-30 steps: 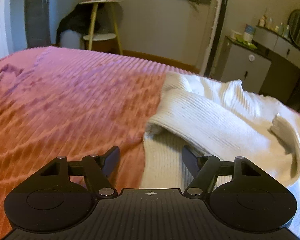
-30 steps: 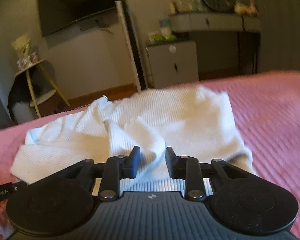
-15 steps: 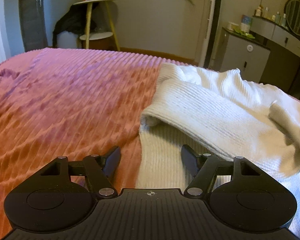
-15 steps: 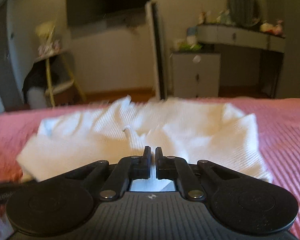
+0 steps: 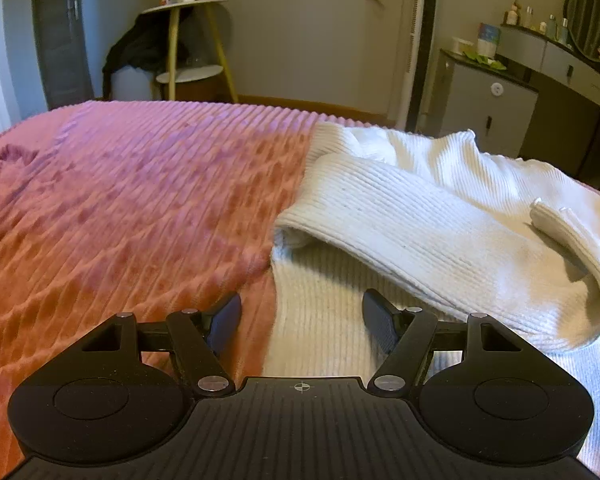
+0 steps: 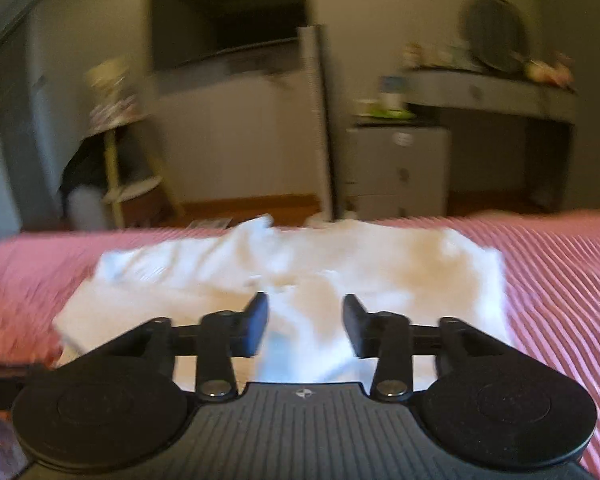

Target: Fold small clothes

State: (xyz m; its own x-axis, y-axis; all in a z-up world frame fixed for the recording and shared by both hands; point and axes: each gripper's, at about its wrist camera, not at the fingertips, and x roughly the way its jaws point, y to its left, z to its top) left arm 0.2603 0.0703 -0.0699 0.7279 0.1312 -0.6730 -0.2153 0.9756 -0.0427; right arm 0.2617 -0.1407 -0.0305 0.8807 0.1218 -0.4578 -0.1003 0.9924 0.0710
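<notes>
A white ribbed knit garment [image 5: 440, 216] lies on the pink ribbed bedspread [image 5: 140, 200], with one sleeve folded across its body. My left gripper [image 5: 302, 322] is open and empty, low over the garment's left hem edge. In the blurred right wrist view the same garment [image 6: 300, 264] lies spread ahead. My right gripper [image 6: 304, 326] is open over the garment's near part, holding nothing.
Beyond the bed stand a wooden side table [image 5: 188, 40] with dark clothes, a grey cabinet [image 5: 488, 104], a dressing table with a round mirror [image 5: 592, 24] and a wall screen [image 6: 228, 24]. The bedspread [image 6: 560, 280] stretches to both sides of the garment.
My right gripper shut on the garment half a second ago and has now opened, letting it go and lifting back. My left gripper stayed open and barely moved.
</notes>
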